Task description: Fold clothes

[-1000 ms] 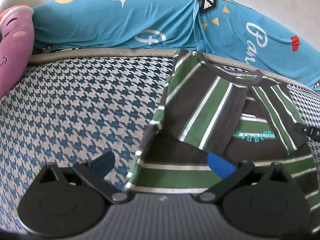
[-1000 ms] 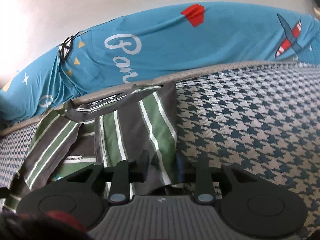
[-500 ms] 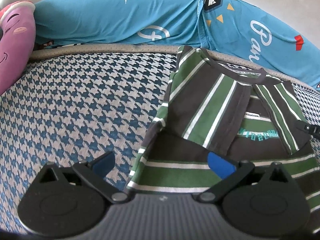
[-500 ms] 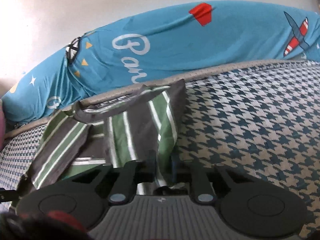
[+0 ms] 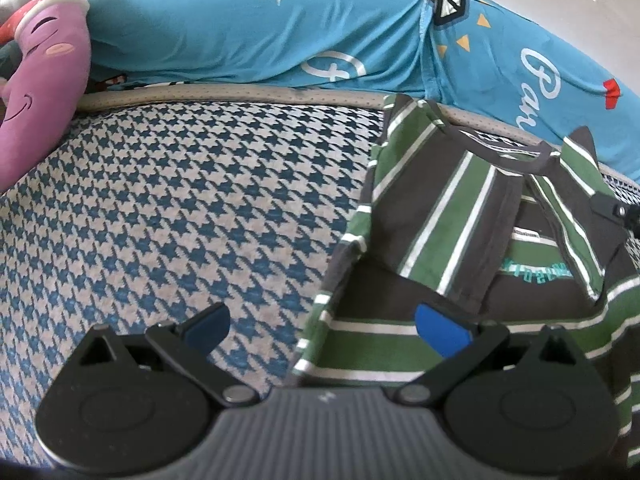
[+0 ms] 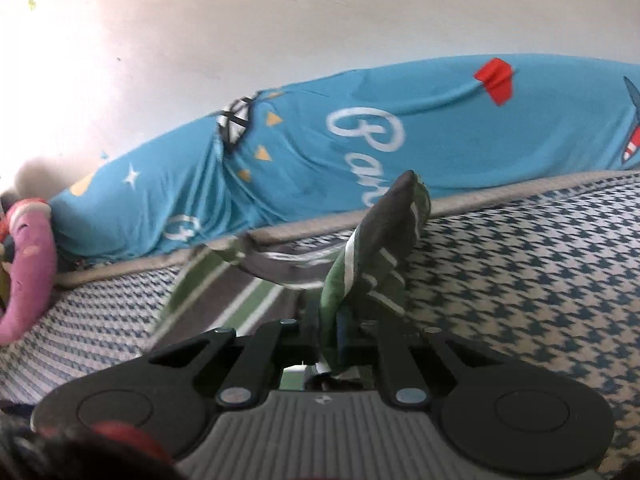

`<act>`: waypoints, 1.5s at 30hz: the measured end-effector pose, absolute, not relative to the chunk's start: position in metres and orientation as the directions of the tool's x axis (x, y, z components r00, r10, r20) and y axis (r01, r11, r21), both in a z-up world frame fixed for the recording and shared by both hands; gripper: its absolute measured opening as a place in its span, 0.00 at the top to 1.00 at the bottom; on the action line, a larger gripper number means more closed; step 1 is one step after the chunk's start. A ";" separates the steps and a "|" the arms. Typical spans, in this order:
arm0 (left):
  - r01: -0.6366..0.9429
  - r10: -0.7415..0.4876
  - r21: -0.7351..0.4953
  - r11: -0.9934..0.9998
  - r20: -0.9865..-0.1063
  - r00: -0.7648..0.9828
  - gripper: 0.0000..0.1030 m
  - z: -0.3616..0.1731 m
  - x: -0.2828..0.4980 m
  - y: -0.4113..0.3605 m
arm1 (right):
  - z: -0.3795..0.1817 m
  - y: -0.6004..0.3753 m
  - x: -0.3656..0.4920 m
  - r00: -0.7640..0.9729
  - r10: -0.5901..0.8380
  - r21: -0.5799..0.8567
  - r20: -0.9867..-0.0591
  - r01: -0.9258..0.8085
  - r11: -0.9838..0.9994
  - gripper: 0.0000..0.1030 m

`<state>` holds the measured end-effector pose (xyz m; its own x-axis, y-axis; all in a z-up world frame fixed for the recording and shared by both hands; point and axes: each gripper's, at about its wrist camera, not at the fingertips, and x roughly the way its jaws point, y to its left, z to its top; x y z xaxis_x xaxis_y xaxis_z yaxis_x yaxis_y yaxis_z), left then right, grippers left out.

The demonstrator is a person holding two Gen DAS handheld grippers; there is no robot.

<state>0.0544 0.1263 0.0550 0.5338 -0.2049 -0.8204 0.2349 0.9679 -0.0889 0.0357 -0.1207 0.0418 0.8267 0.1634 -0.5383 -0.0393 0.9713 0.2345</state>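
Note:
A striped shirt [image 5: 452,216] in green, brown and white lies on the houndstooth bed cover [image 5: 168,216], both sleeves folded inward. My left gripper [image 5: 324,326] hovers open above the shirt's lower left hem, its blue right pad [image 5: 440,330] over the cloth and its left pad [image 5: 206,326] over the cover. In the right wrist view, my right gripper [image 6: 330,336] is shut on the right side of the striped shirt [image 6: 376,248], which rises in a peak above the bed. The right gripper's black tip [image 5: 614,210] shows at the far right of the left wrist view.
A long blue pillow [image 5: 280,36] with white lettering runs along the back edge of the bed against a pale wall [image 6: 280,28]. A purple plush toy [image 5: 36,92] lies at the far left. Houndstooth cover [image 6: 540,280] stretches to the right of the shirt.
My right gripper has lifted and tilted, pulling the shirt's right side up off the bed. The left gripper stays open and has shifted slightly left of the shirt.

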 end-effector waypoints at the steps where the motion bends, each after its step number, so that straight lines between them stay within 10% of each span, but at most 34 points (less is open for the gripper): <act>1: 0.230 -0.204 -0.091 0.969 -0.821 0.534 0.00 0.055 0.055 0.128 | 0.043 -0.114 0.037 0.828 0.176 0.241 -0.532 -0.051 0.969 0.90; 17: 0.139 -0.178 -0.121 0.983 -0.820 0.543 0.00 0.060 0.064 0.177 | 0.009 0.011 0.051 0.744 0.411 0.255 -0.528 -0.322 0.912 0.90; 45: 0.164 -0.196 -0.127 0.978 -0.821 0.536 0.00 0.065 0.064 0.176 | 0.025 -0.030 0.020 0.686 0.446 0.246 -0.574 -0.375 0.894 0.59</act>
